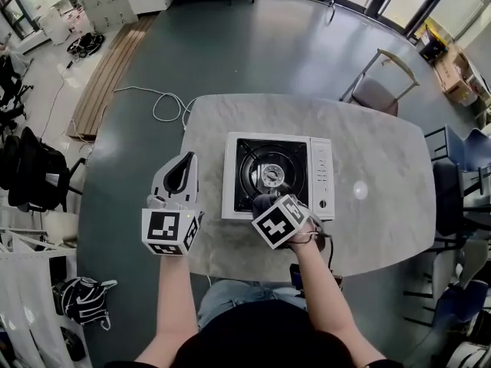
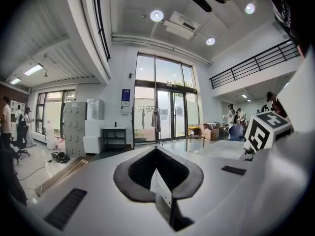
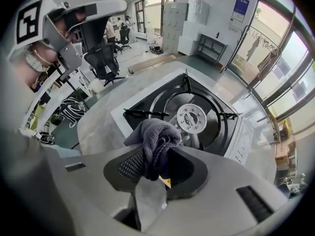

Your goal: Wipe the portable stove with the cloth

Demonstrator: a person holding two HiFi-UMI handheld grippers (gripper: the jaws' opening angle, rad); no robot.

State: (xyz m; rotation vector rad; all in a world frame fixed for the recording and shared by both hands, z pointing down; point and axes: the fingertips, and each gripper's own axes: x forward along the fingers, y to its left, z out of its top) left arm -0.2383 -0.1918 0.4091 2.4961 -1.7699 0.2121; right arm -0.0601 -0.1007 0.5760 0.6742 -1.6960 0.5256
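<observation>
A white portable stove (image 1: 322, 176) with a black burner well (image 1: 270, 173) sits in the middle of the grey marble table (image 1: 383, 159). My right gripper (image 1: 270, 207) hovers over the stove's near edge, shut on a dark grey cloth (image 1: 259, 202). In the right gripper view the bunched cloth (image 3: 155, 141) sticks out of the gripper (image 3: 157, 151) just above the pan support, short of the round burner head (image 3: 192, 118). My left gripper (image 1: 189, 158) is held left of the stove, over the table edge, jaws together and empty. Its own view shows the gripper (image 2: 156, 149) pointing level across the room.
The stove's control panel (image 1: 323, 167) lies on its right side. A chair (image 1: 380, 90) stands past the table's far right. A white cable (image 1: 165, 102) lies on the floor at far left. Dark office chairs (image 1: 31, 175) crowd the left, blue seats (image 1: 460, 175) the right.
</observation>
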